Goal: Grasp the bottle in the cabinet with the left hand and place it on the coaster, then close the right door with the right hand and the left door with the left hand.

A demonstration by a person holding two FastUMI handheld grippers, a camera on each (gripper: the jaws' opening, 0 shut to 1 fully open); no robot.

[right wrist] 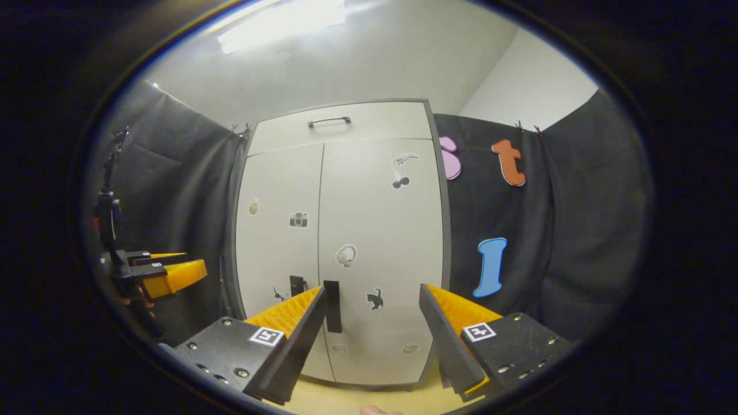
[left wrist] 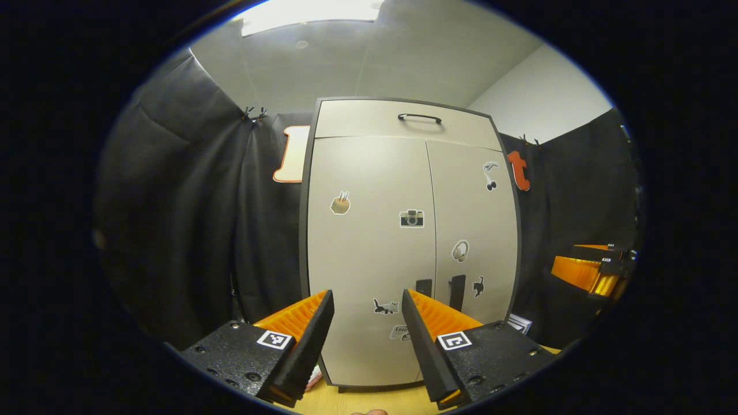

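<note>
Recording booth: black cloth walls (left wrist: 190,219) around a stickered cabinet (left wrist: 403,230).

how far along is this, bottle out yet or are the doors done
Both doors, left door and right door, sit closed on the cabinet. The left gripper and right gripper hang open and empty before it. Bottle and coaster can't be judged from here.

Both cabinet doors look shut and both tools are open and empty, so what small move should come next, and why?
Probably bring the left tool forward to the left door's handle and pull that door open. The cabinet is closed, so the bottle inside can't be reached yet. Both tools, the right tool too, hang open short of the doors, holding nothing.
</note>
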